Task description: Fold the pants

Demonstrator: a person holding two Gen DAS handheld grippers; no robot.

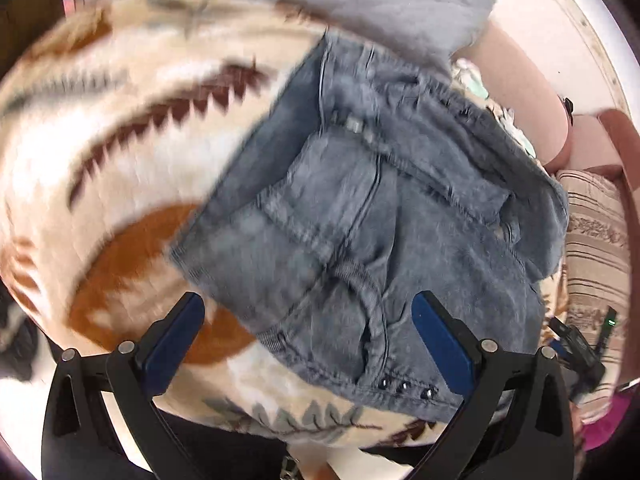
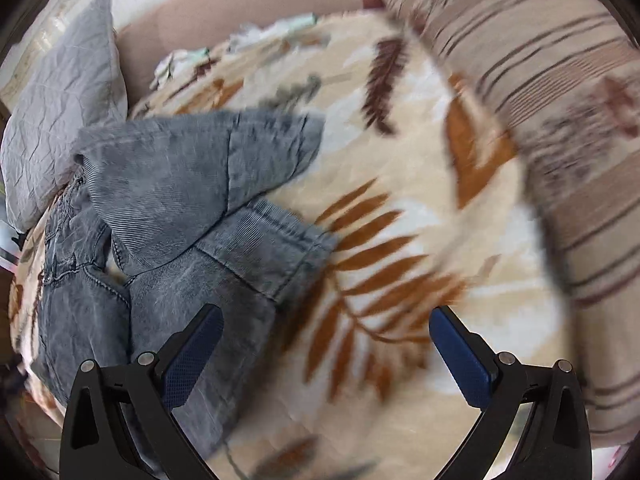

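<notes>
Grey-blue denim pants lie crumpled on a cream blanket with brown leaf print. In the left wrist view the waist end with studs is nearest, and my left gripper hovers open over it, holding nothing. In the right wrist view the pants lie at the left with both leg ends folded back towards the middle. My right gripper is open and empty over the blanket; its left finger is over the denim's edge.
A grey pillow lies beyond the pants. A striped beige cushion lies at the right. A pink headboard or wall runs behind. The other gripper's body shows at the right edge.
</notes>
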